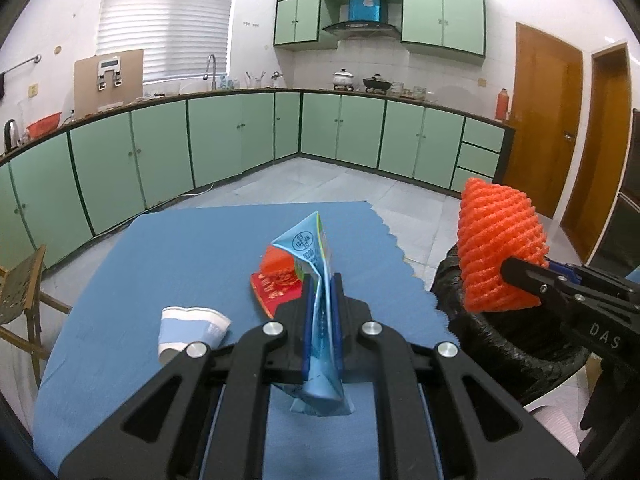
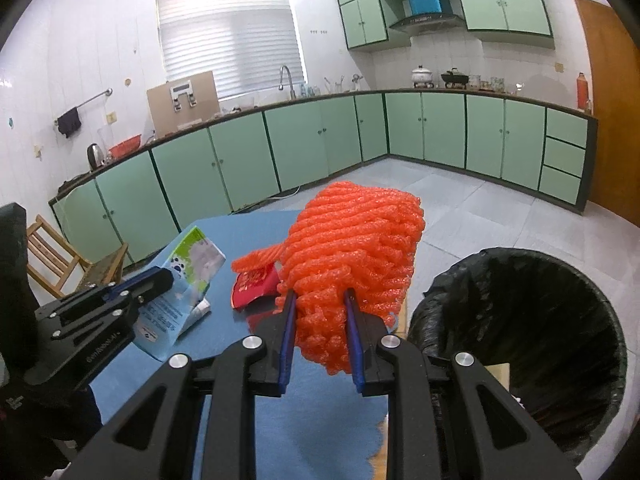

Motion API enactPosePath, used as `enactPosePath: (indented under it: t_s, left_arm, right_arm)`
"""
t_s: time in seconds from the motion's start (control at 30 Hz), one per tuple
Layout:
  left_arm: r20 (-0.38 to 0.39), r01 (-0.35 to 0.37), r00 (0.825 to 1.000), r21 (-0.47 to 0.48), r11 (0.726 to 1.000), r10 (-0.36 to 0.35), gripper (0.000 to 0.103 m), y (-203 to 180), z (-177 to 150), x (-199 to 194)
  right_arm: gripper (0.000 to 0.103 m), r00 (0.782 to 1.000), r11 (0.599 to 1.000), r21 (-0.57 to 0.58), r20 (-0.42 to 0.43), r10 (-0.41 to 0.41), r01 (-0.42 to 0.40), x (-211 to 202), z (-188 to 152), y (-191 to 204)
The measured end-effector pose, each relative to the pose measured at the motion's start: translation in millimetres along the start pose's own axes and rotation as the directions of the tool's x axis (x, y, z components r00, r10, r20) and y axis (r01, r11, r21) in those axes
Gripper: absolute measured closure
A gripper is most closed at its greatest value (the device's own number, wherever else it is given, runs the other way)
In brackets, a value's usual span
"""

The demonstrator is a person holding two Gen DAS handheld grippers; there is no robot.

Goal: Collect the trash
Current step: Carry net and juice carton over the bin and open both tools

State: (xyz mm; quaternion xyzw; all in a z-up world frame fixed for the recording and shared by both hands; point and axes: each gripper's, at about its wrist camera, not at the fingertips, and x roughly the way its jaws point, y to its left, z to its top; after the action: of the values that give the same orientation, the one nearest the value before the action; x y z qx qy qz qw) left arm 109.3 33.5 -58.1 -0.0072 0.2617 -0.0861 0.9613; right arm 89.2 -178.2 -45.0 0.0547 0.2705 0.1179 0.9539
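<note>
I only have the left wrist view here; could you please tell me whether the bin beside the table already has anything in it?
Observer: In the right wrist view, the round bin with the black plastic liner shows only dark liner inside; its very bottom is out of sight.
Operator: Thank you. Is the right gripper properly clamped on the orange foam net?
Observer: Yes, the right gripper has both blue pads pressed into the orange foam mesh sleeve.
Operator: What does my carton look like from the side?
Observer: The flattened light-blue milk carton in the left gripper shows a green-and-white face with a dark paw print.
</note>
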Motion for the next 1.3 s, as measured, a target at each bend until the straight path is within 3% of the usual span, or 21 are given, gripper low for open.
enactPosePath:
  t_s: [0.43,0.8,1.3]
  left_arm:
    - [0.016,0.1,0.995,0.039,0.994,-0.101,0.096,-54,13,11]
    - [0.041,0.22,0.973,0.105,0.97,-0.226,0.096,-133,31,29]
    - [0.021,0.318,0.945,0.176,0.932,-0.326,0.096,-220,25,68]
  right_arm:
    - [0.08,0.995,0.996,0.031,0.053,-0.082,0.081,-34,5,-41]
    - [0.08,0.971,0.974,0.084,0.096,-0.217,0.209,-63,10,-104]
    - [0.08,0.944,0.935,0.161,0.048,-0.326,0.315,-59,-8,-189]
